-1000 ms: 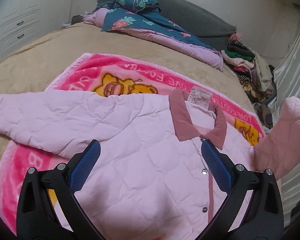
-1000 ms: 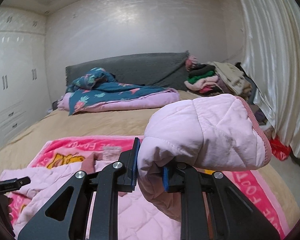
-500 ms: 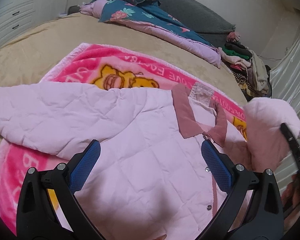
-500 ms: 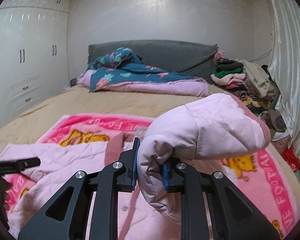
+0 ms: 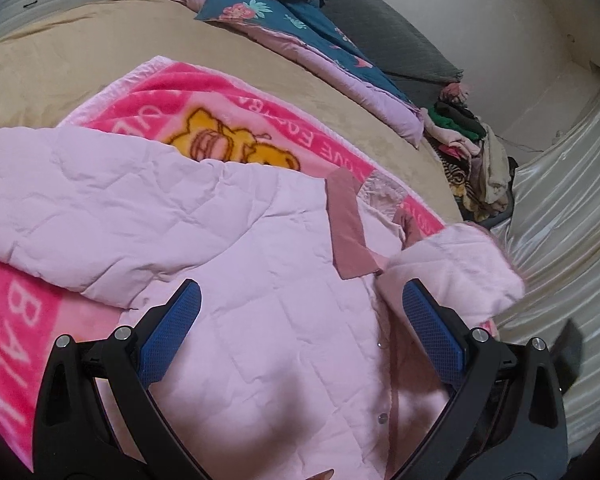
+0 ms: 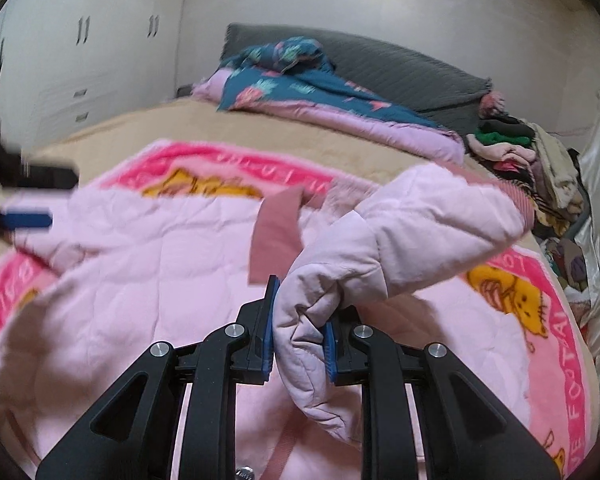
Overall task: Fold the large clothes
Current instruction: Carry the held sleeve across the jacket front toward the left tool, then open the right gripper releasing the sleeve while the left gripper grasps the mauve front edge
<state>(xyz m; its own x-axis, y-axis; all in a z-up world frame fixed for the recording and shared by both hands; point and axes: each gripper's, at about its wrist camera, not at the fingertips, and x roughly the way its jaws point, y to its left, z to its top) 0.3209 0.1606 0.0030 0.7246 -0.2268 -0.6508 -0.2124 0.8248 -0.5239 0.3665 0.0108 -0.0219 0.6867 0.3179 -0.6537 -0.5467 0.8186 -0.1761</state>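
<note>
A pale pink quilted jacket (image 5: pixel 260 288) with a dusty-rose collar (image 5: pixel 346 228) lies front-up on a pink cartoon blanket (image 5: pixel 220 112). Its left sleeve (image 5: pixel 80 200) stretches out flat to the left. My left gripper (image 5: pixel 300 320) is open and empty just above the jacket's chest. My right gripper (image 6: pixel 298 340) is shut on the right sleeve (image 6: pixel 412 236), holding it lifted and carried over the jacket's front; the sleeve also shows in the left wrist view (image 5: pixel 452 268). The jacket's body also shows in the right wrist view (image 6: pixel 148 280).
The blanket lies on a tan bedspread (image 5: pixel 80 52). A blue floral quilt (image 5: pixel 300 28) lies by the grey headboard (image 6: pixel 400 68). A pile of clothes (image 5: pixel 472 148) sits at the far right beside a curtain (image 5: pixel 572 184). White wardrobes (image 6: pixel 80 60) stand at the left.
My right gripper has carried the sleeve leftward and lower, over the jacket's chest. My left gripper has moved closer to the jacket, still open.
</note>
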